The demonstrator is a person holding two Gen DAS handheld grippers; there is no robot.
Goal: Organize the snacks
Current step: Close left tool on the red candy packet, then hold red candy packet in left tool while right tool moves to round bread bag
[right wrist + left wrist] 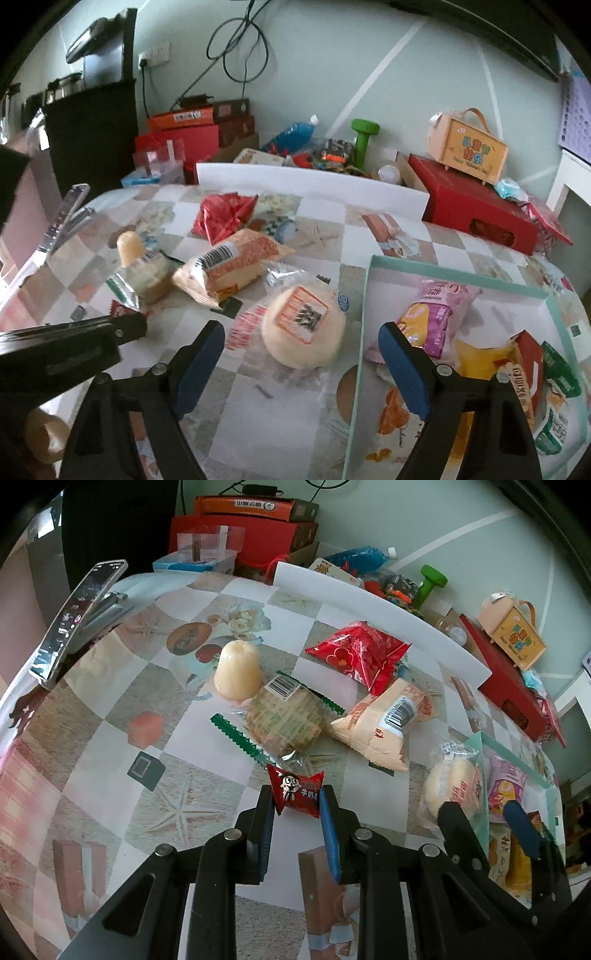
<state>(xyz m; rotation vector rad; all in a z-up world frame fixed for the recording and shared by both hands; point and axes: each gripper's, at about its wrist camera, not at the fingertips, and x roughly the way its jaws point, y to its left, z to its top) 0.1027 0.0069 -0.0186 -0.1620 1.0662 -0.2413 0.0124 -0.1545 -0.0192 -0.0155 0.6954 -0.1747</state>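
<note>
My left gripper (296, 799) is shut on a small red candy packet (295, 792) with a cartoon face, just above the table. Beyond it lie a green-edged round pastry (282, 720), a pale jelly cup (238, 670), a red snack bag (360, 653) and an orange-striped bag (384, 727). My right gripper (301, 349) is open around a round bun in clear wrap (303, 328), which lies beside the teal tray (364, 295). The tray holds a pink packet (434, 314) and several other snacks.
A white board (314, 184) stands across the table's far side. Behind it are red boxes (476, 210), a green dumbbell (364, 142) and a blue bottle (293, 134). A phone on a stand (75, 616) is at the table's left edge.
</note>
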